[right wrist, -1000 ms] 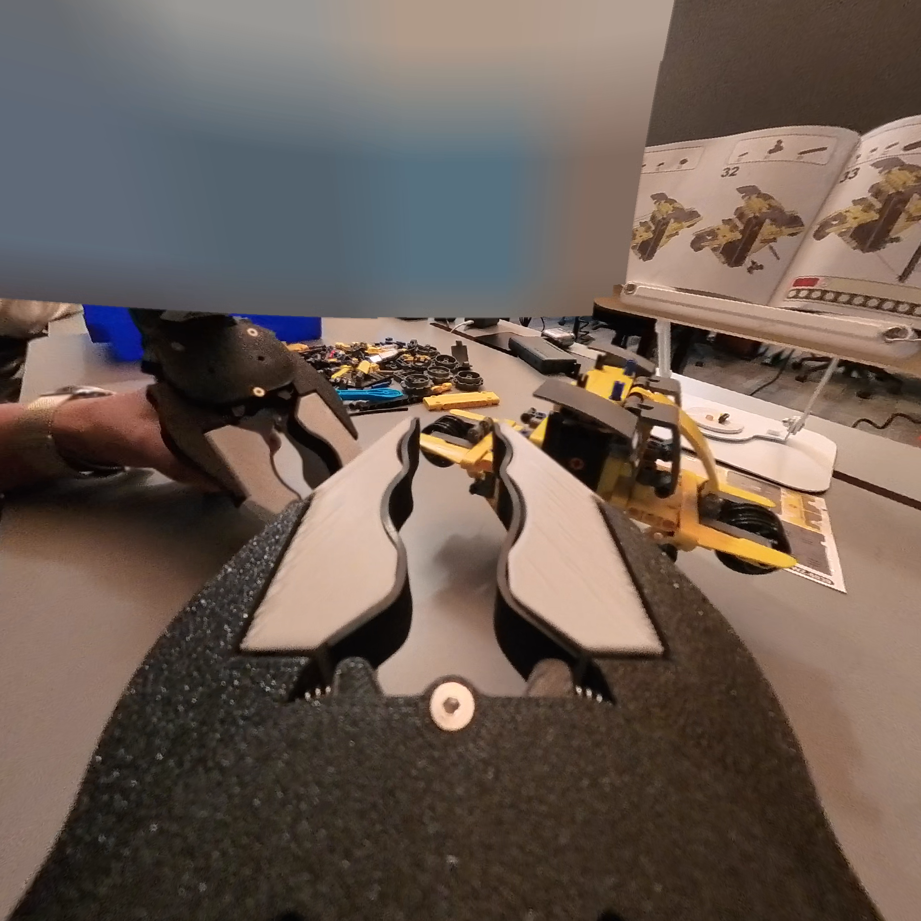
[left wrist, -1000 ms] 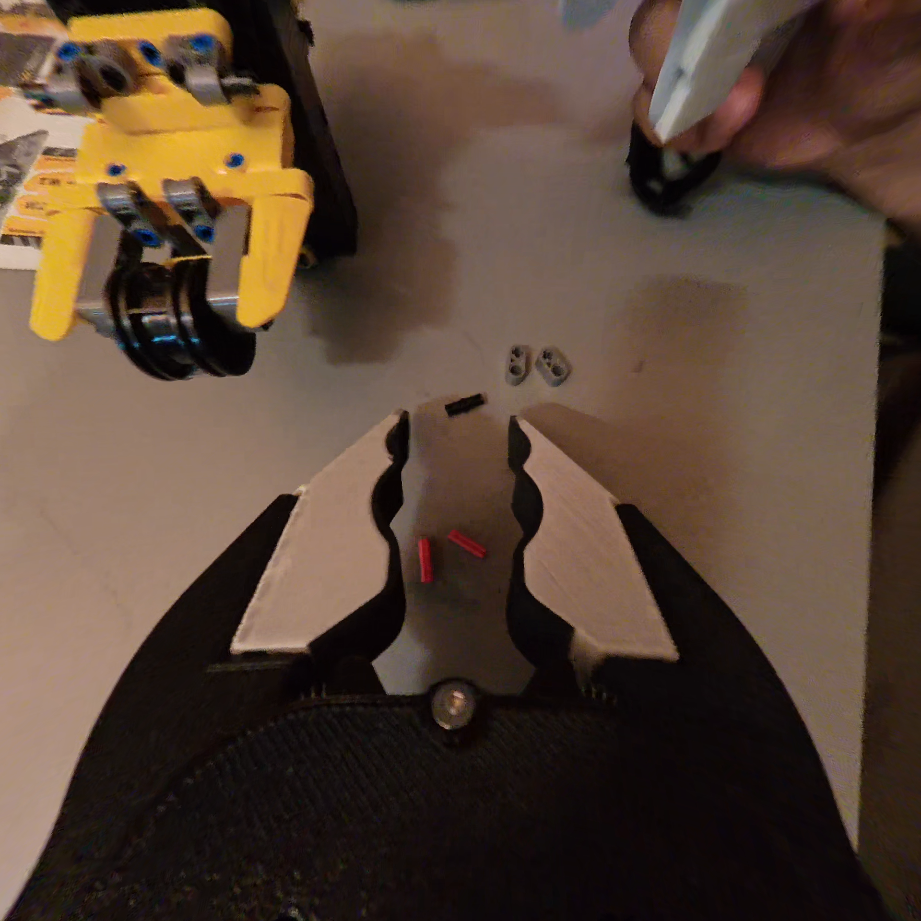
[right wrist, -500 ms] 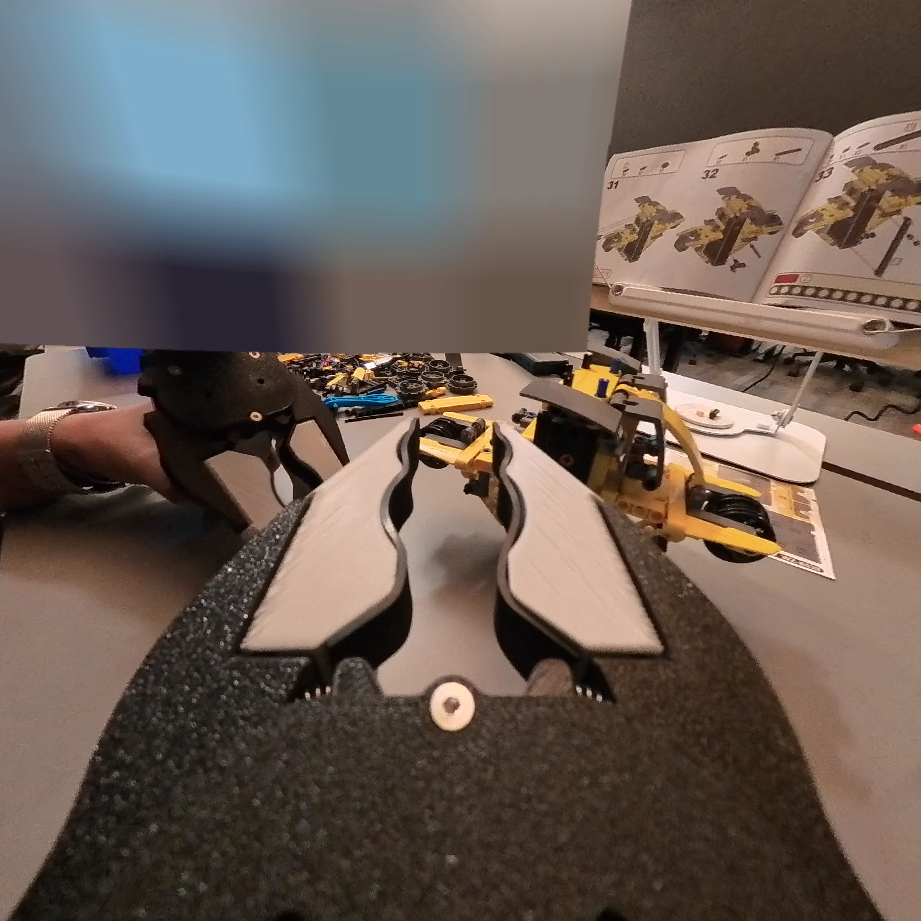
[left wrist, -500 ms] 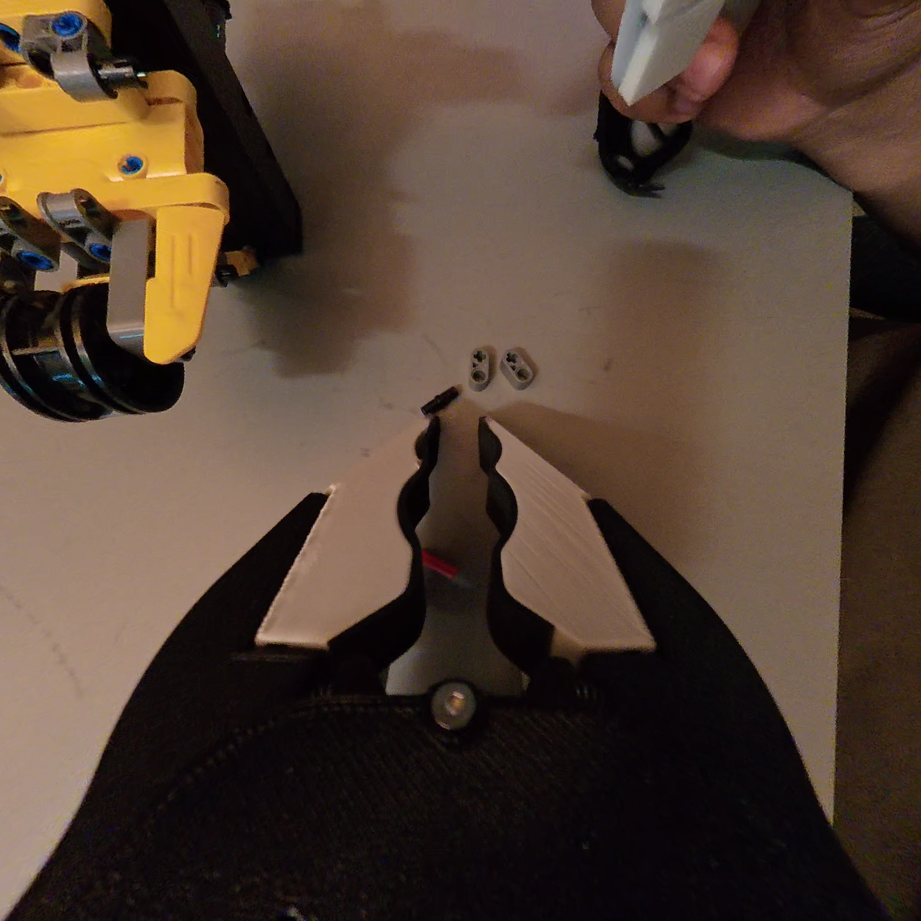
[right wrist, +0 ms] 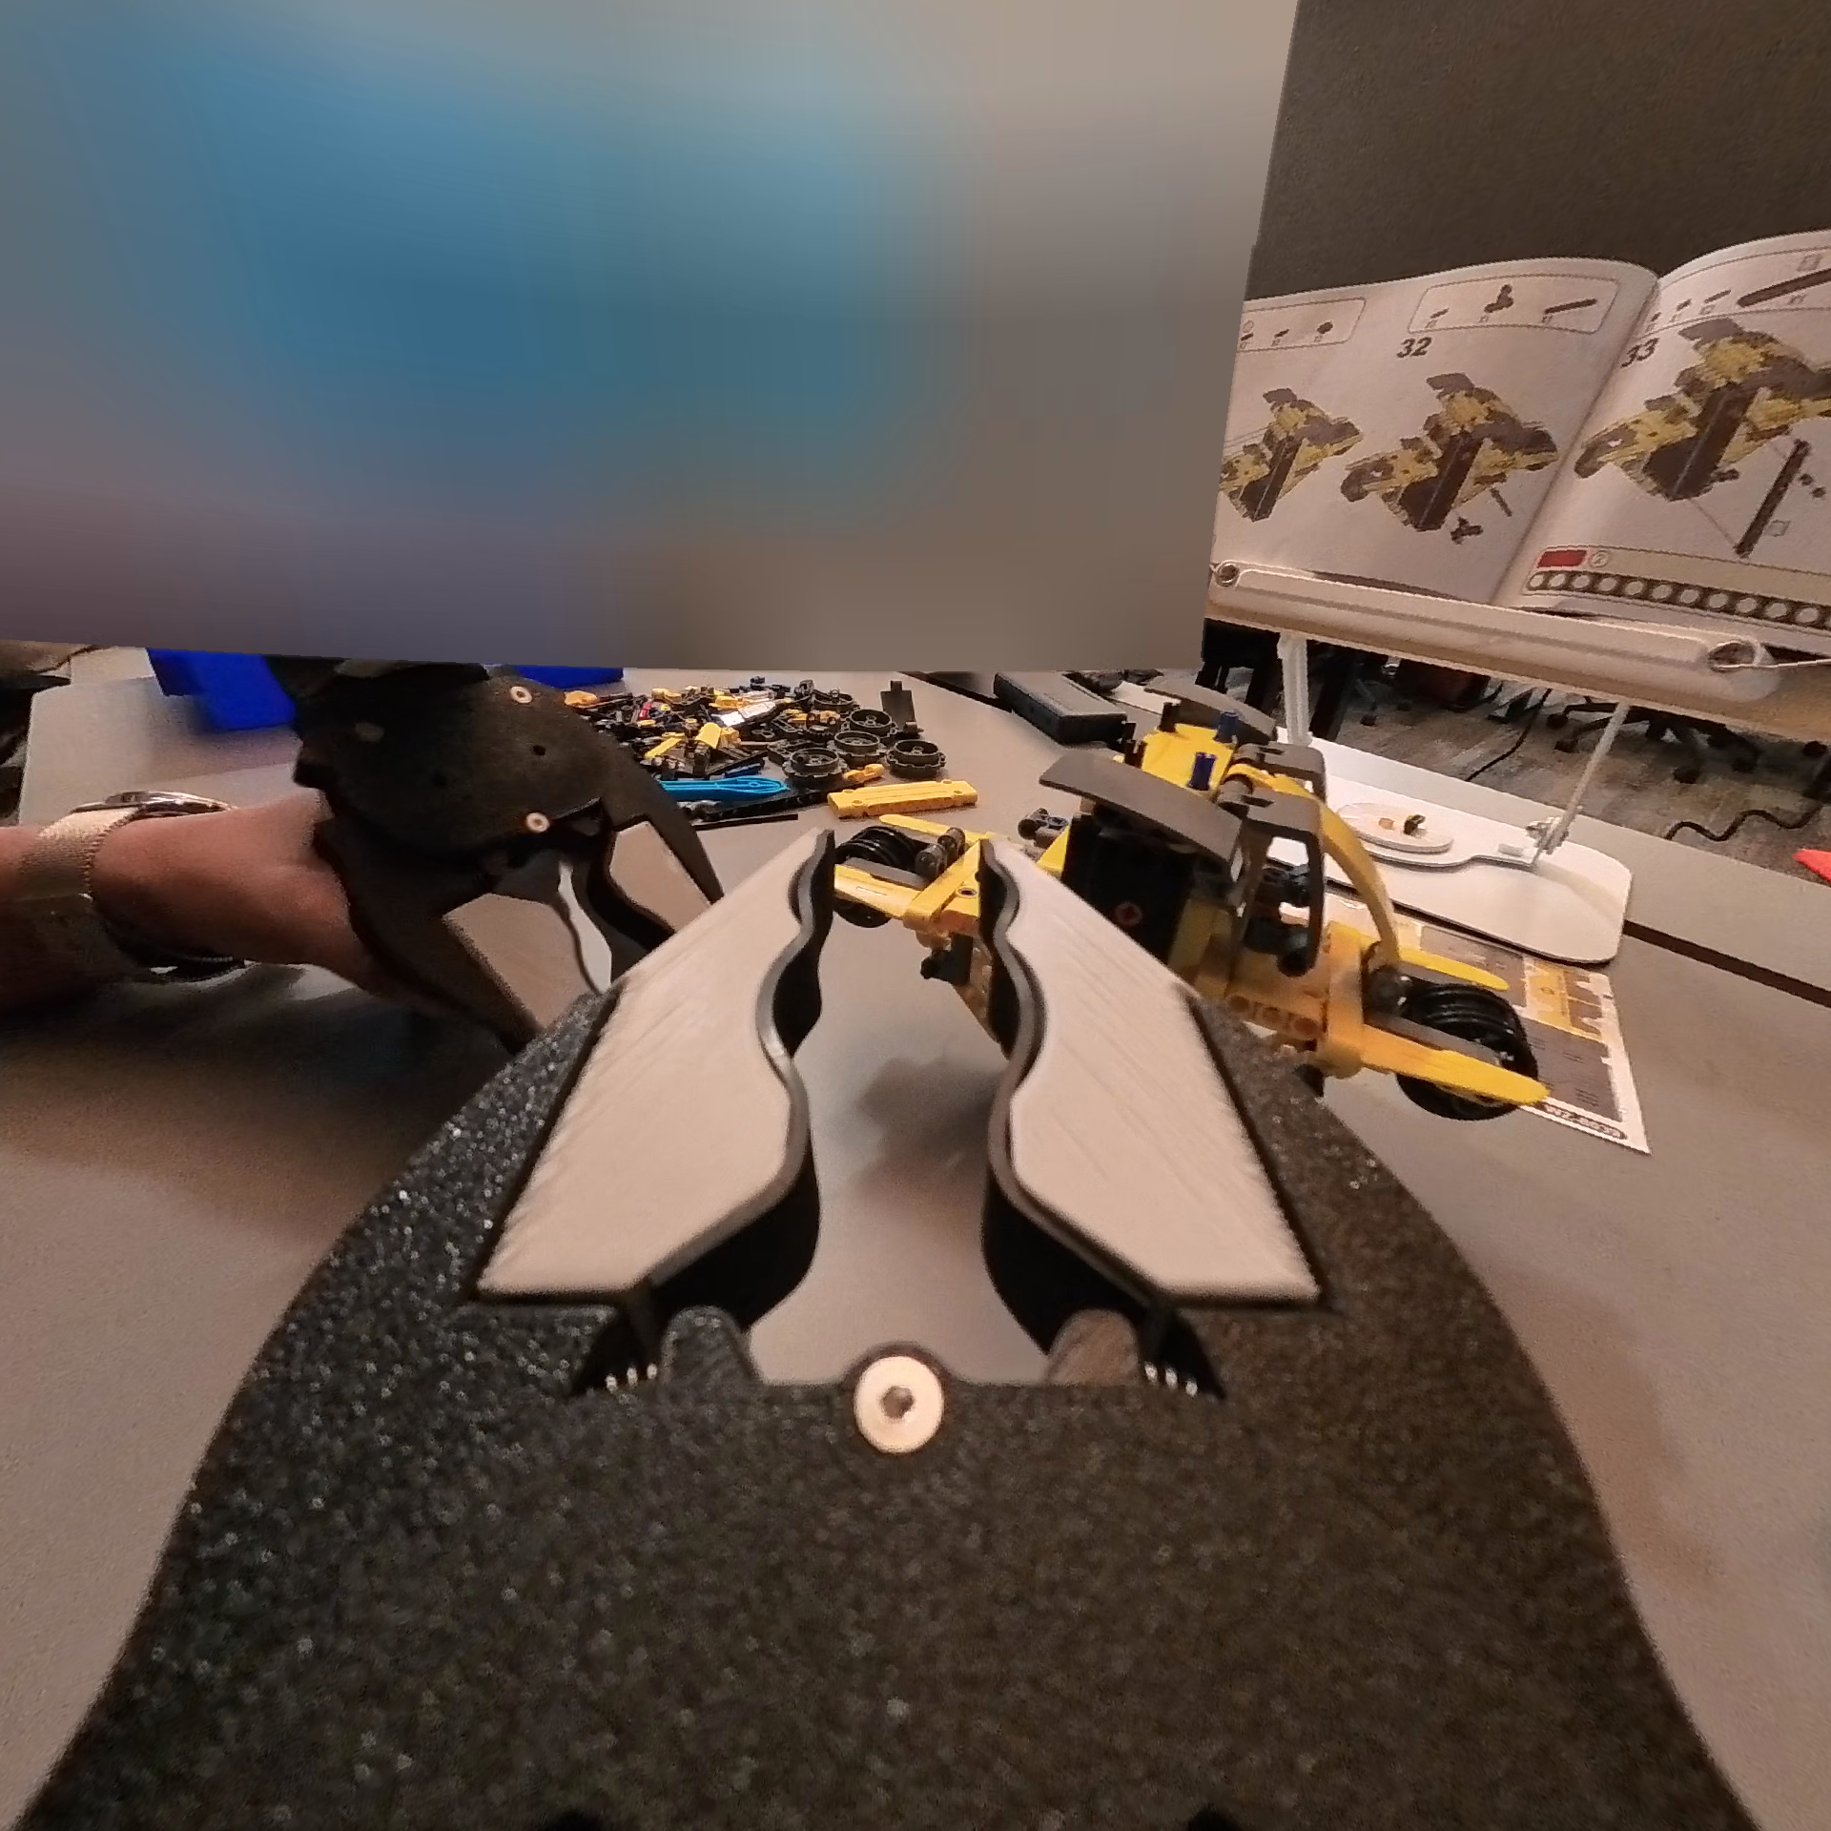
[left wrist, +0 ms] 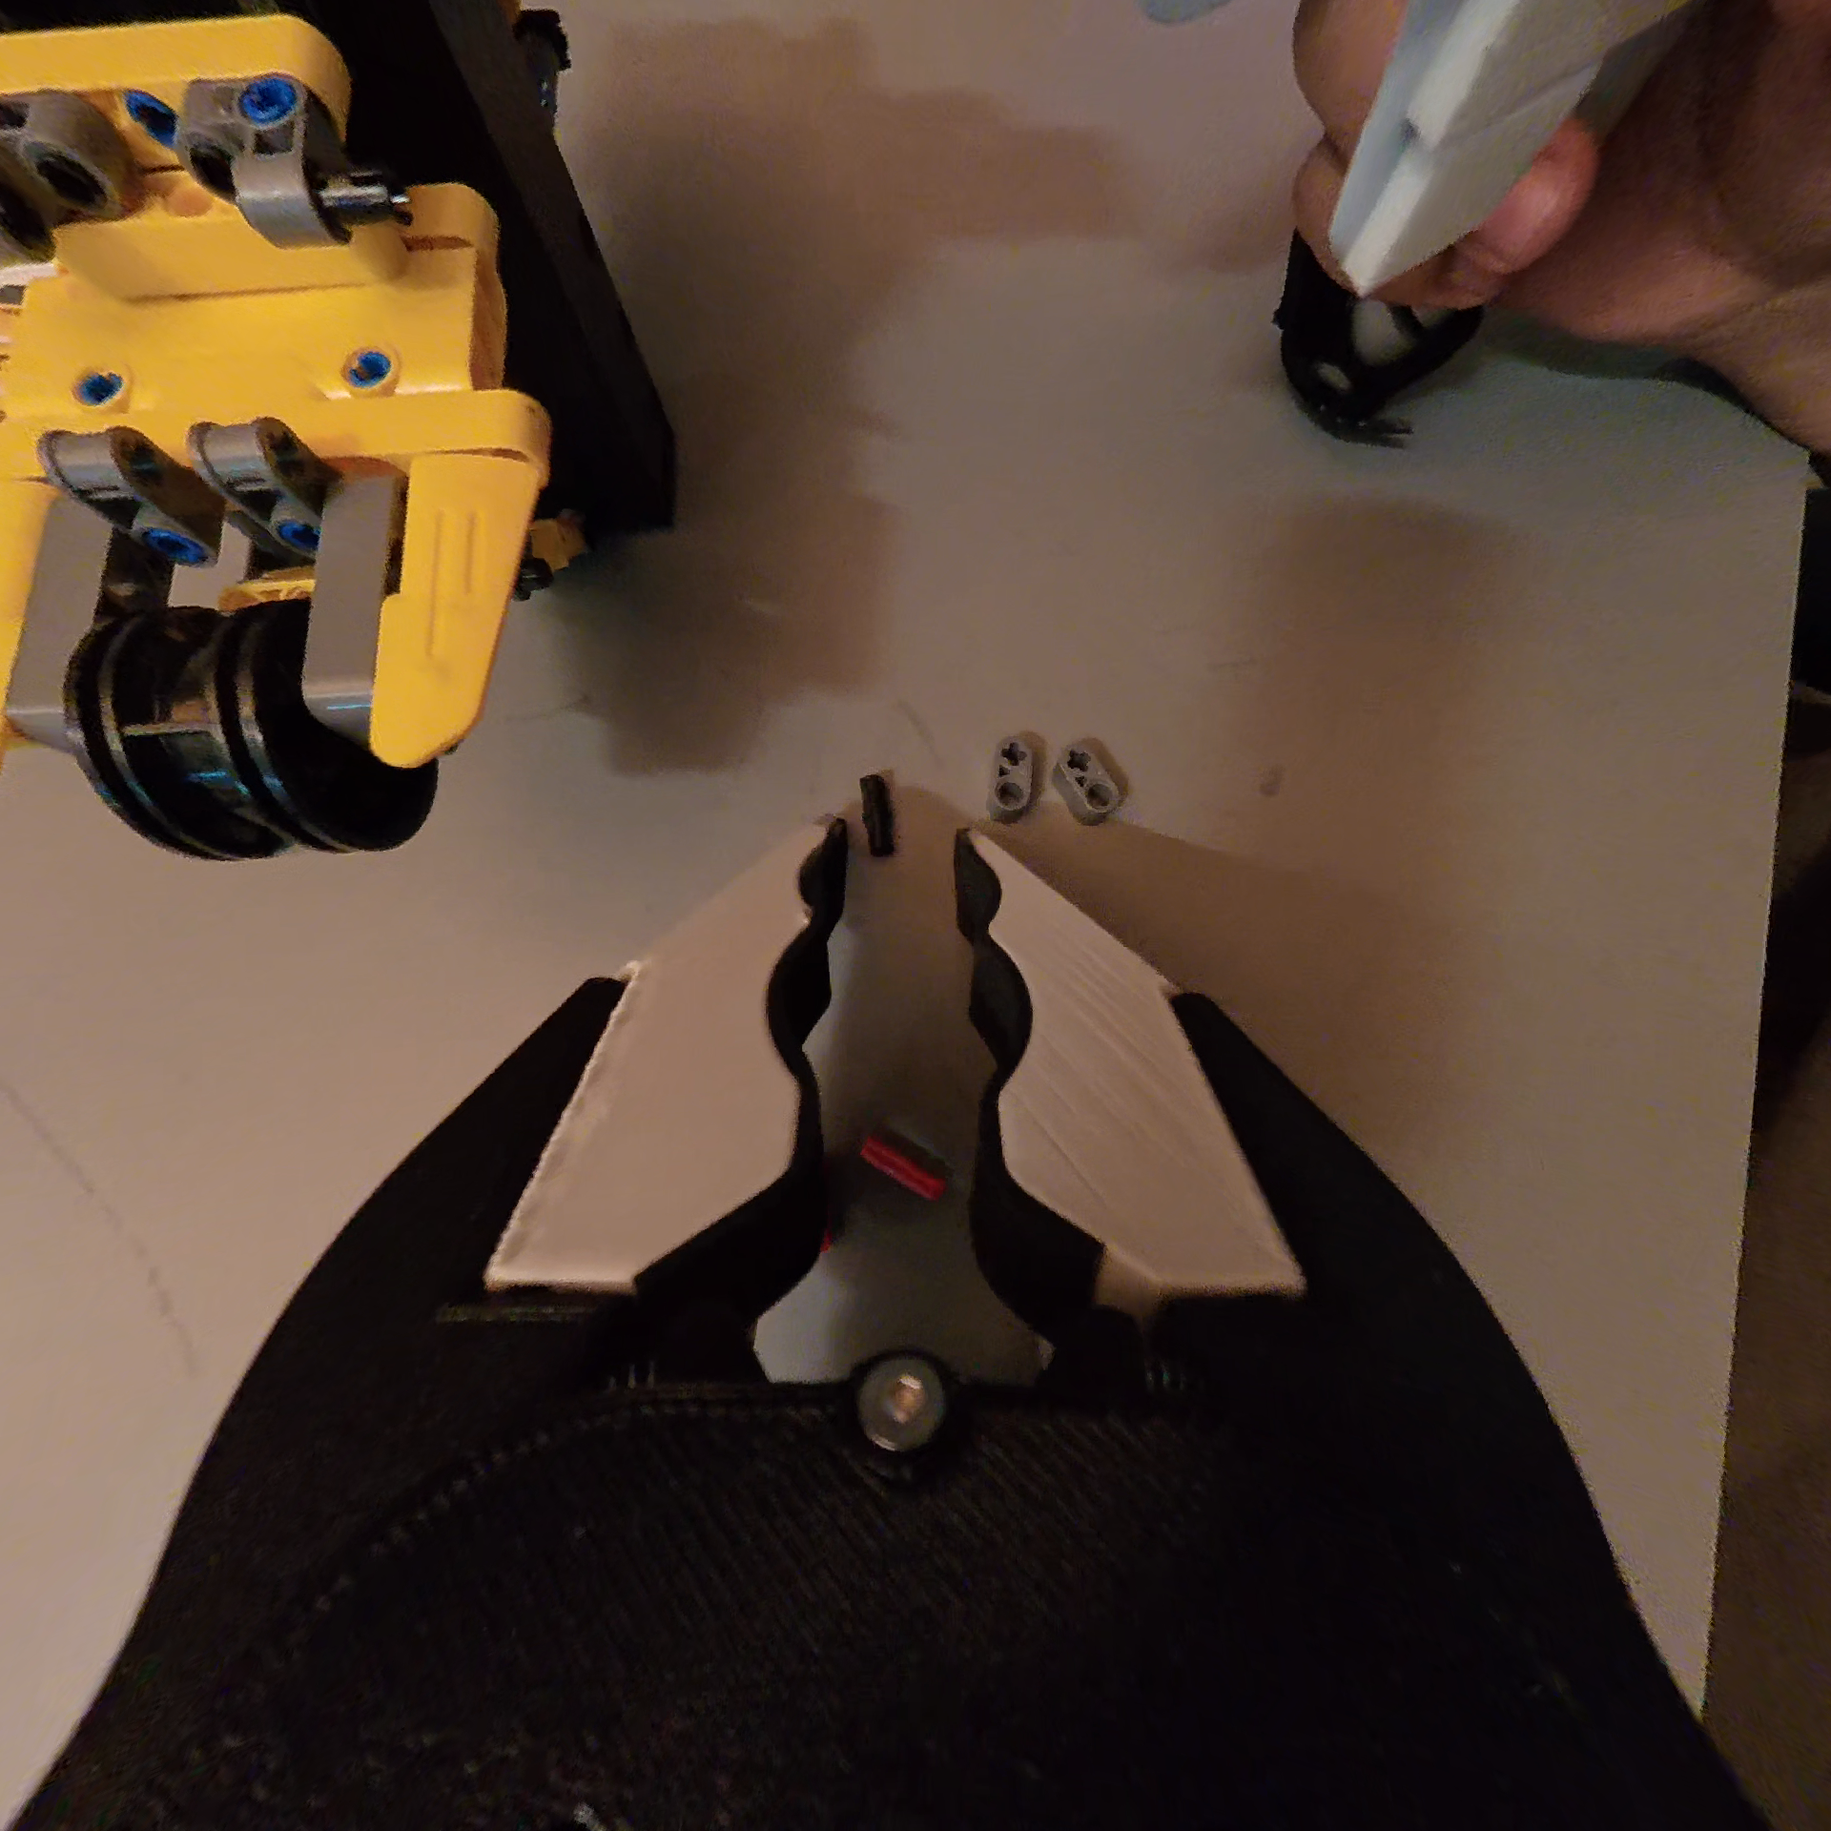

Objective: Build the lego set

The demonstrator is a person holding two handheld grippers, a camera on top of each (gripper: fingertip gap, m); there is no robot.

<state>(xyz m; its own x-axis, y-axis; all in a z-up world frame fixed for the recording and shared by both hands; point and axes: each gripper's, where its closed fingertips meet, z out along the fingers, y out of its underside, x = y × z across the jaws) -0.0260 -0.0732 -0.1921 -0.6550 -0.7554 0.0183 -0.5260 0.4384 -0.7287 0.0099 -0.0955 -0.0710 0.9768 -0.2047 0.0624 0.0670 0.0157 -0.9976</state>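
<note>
Your left gripper (left wrist: 897,837) points down at the table (left wrist: 1387,991) with its jaws a narrow gap apart, holding nothing. A small black pin (left wrist: 876,814) lies on the table right at the tips, just inside the left fingertip (left wrist: 830,842), and you cannot tell whether it touches it. Two small grey connectors (left wrist: 1052,779) lie side by side just beyond the right tip, clear of the jaws. Farther back between the fingers a red pin (left wrist: 900,1169) lies on the table, and a sliver of another red piece (left wrist: 828,1238) shows at the edge of the left finger. The yellow model (left wrist: 248,416) with its black wheel (left wrist: 238,733) sits well to the left, away from the jaws. At the upper right a hand (left wrist: 1605,208) holds a pale grey tool above a black part (left wrist: 1357,347).

Your right gripper (right wrist: 902,862) is held low over the table with jaws parted and empty. Beyond its tips stands the yellow model (right wrist: 1189,912), near but not touching. Your left gripper (right wrist: 555,872) shows at the left, tips down on the table, with a pile of loose parts (right wrist: 773,743) behind it. An open booklet (right wrist: 1526,436) rests on a stand at the upper right.
</note>
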